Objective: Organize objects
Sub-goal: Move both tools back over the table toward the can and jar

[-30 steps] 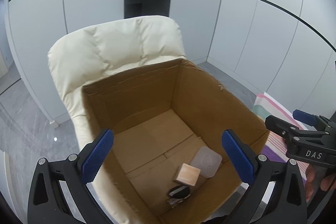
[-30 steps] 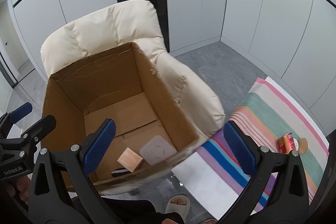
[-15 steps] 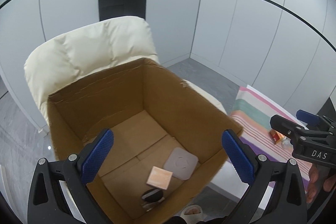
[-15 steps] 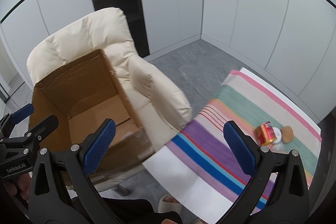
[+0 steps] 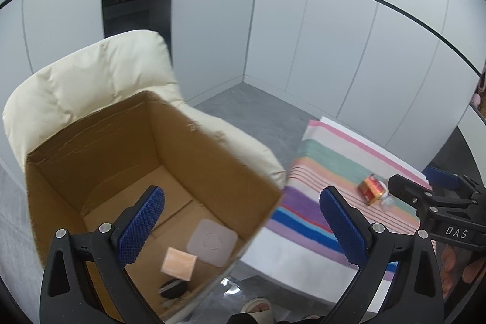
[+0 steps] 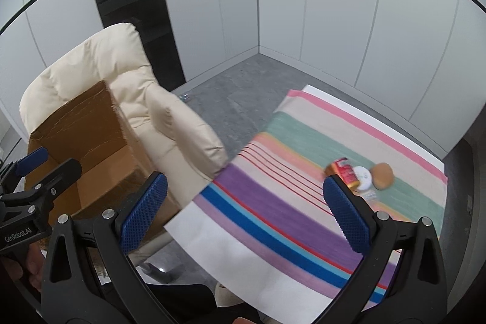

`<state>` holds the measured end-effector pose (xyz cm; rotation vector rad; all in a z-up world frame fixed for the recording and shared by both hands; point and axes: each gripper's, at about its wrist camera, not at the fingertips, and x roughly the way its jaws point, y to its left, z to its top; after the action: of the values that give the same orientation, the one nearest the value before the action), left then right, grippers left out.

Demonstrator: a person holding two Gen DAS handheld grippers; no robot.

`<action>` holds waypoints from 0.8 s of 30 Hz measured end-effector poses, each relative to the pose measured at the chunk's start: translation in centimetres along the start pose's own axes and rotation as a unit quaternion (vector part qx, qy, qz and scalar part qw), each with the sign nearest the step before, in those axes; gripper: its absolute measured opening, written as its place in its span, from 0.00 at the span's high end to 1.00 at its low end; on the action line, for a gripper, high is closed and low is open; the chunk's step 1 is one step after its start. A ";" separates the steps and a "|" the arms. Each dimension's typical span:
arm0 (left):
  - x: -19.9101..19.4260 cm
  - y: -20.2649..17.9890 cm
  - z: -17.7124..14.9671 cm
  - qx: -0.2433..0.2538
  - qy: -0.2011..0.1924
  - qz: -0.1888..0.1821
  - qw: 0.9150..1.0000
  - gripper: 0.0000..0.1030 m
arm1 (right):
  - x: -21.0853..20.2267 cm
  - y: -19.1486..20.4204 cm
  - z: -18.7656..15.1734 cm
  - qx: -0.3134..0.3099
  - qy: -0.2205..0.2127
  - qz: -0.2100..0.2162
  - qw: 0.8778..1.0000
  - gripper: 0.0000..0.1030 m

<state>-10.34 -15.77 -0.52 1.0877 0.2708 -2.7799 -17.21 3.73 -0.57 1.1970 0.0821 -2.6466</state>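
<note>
Both blue-padded grippers, left (image 5: pixel 243 220) and right (image 6: pixel 246 208), are held spread and empty; a red carton (image 6: pixel 344 169) lies on the striped cloth (image 6: pixel 273 211), beside the open brown cardboard box (image 5: pixel 212 154).

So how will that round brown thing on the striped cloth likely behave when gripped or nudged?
The round brown object looks smooth and rounded, so it will probably roll if nudged. Resting against the white lid, it may jostle that. Weight and firmness cannot be told.

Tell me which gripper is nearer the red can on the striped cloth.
Right. The right gripper hangs over the striped cloth near the red can; the left gripper hangs over the cardboard box.
</note>
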 end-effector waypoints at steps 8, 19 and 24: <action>1.2 -4.6 0.0 0.031 0.009 -0.034 0.999 0.01 | -1.1 -4.4 -1.0 0.029 -0.001 -0.025 0.999 0.00; 2.3 -10.9 -0.5 0.076 0.017 -0.067 0.995 0.01 | -2.9 -10.1 -2.6 0.071 -0.003 -0.056 0.996 0.00; 2.6 -13.5 -0.7 0.091 0.021 -0.081 0.992 0.01 | -3.7 -12.5 -3.7 0.089 -0.002 -0.068 0.994 0.00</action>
<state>-14.49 -2.62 -1.25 1.2179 0.1173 -2.9766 -15.11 17.07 -0.83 1.2831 -0.0766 -2.8241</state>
